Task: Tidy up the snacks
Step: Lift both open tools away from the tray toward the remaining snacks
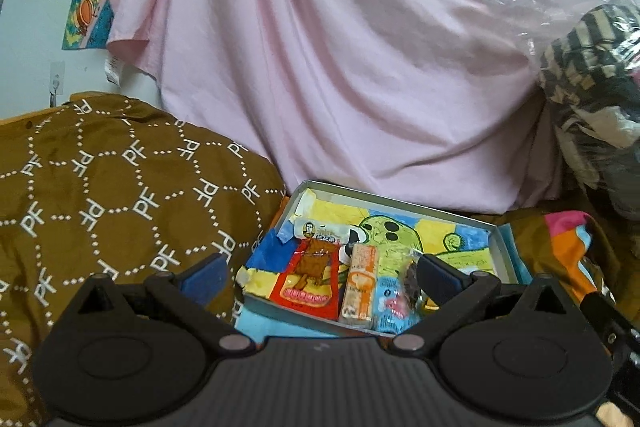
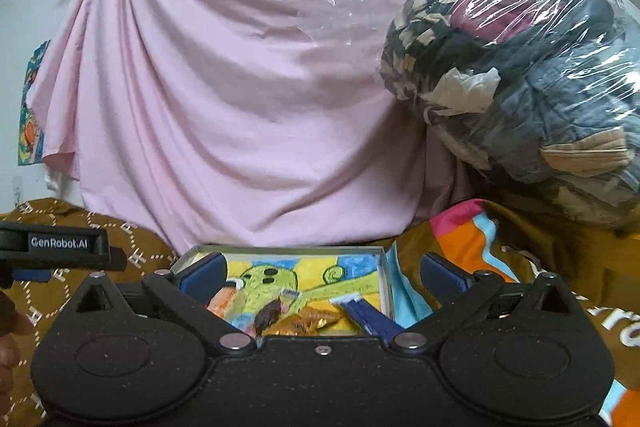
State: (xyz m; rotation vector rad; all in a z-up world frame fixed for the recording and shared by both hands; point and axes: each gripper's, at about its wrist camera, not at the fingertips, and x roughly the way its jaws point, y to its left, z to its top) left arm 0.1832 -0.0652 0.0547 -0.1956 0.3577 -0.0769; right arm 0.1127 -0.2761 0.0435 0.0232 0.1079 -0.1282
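Observation:
A shallow grey box (image 1: pixel 394 203), lined with a colourful drawing, lies on the bedding. In it rest a red packet (image 1: pixel 308 281), an orange packet (image 1: pixel 360 283), a white packet (image 1: pixel 320 230), a light blue packet (image 1: pixel 390 303) and a dark snack in clear wrap (image 1: pixel 412 277). My left gripper (image 1: pixel 320 269) hovers open over the box's near end, holding nothing. In the right wrist view the box (image 2: pixel 280 248) shows a brown snack (image 2: pixel 266 319), a golden wrapped one (image 2: pixel 314 321) and a blue packet (image 2: pixel 370 317). My right gripper (image 2: pixel 322 269) stands open above them, empty.
A pink sheet (image 1: pixel 340 67) hangs behind. Brown patterned cloth (image 1: pixel 120 187) lies to the left of the box. A plastic bag of clothes (image 2: pixel 520 75) bulges at the right above a multicoloured blanket (image 2: pixel 472 231). A hand (image 2: pixel 10 343) holds the left gripper's body (image 2: pixel 56 247).

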